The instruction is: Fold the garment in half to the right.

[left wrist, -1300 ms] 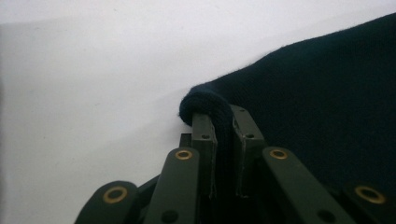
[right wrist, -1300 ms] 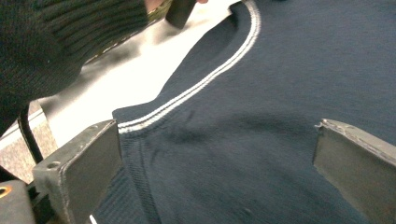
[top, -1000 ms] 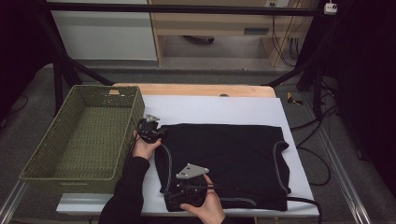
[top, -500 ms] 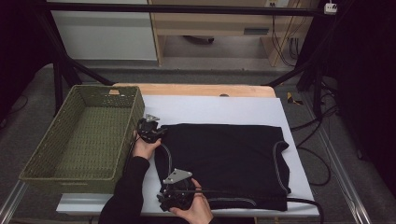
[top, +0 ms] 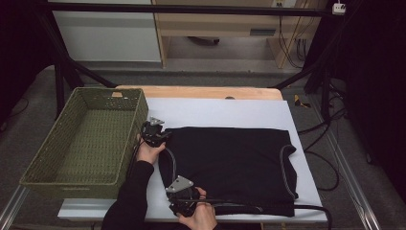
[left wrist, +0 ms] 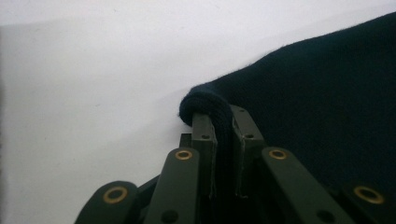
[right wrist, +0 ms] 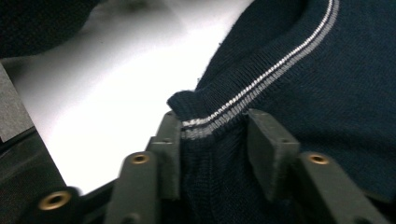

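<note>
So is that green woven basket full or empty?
Empty: the green woven basket shows only its bare woven floor, and the black knit garment lies beside it on the table.

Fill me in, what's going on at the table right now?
A person is working a black sweater that lies flat on the white table, with a hand-held gripper in each hand. The left hand-held gripper is shut on a folded edge at the sweater's far left corner. The right hand-held gripper sits around the striped hem at the near left corner, jaws not fully closed. A green wicker basket stands to the left.
</note>
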`<action>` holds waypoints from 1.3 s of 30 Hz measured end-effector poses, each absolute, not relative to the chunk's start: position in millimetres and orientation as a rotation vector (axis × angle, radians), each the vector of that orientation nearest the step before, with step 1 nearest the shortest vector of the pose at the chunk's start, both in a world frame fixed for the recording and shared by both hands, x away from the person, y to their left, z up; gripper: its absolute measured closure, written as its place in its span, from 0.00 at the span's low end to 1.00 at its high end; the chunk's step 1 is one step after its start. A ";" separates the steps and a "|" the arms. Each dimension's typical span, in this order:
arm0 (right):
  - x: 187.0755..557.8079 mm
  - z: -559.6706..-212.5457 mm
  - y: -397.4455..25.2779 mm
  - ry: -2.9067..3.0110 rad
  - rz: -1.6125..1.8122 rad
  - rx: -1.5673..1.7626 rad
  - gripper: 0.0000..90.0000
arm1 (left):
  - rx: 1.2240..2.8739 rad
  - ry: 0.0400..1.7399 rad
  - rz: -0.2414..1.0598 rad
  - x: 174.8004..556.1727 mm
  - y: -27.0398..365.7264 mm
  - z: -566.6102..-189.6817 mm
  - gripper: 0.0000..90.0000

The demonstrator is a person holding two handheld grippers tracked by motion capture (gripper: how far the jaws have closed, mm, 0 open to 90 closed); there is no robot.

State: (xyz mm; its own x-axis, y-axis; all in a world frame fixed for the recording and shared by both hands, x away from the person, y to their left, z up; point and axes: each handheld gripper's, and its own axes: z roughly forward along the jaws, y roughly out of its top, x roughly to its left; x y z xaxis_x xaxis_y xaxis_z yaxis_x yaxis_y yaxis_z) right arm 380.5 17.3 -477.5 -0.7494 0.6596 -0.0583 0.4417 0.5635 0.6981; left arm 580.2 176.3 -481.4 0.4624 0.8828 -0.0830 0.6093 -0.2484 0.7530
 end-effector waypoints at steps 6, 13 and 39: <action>384.2 -474.9 14.6 2.506 0.963 0.912 0.79 | 1.958 1.257 0.462 580.3 176.3 -481.1 0.91; 393.2 -470.6 9.2 2.564 0.995 0.963 0.84 | 1.942 1.286 0.440 581.2 177.0 -479.7 0.92; 393.3 -391.2 -42.7 2.409 1.352 0.991 0.87 | 1.876 1.234 0.488 570.2 167.5 -388.4 0.94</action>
State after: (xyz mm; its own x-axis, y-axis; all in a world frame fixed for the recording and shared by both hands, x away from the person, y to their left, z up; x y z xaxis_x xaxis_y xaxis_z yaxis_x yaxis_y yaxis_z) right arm 393.3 -42.7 -391.2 -0.7528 0.6434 0.1391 0.4539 0.3544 0.8175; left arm 570.2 167.5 -388.4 0.4449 0.8885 -0.1123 0.5709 -0.1847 0.8000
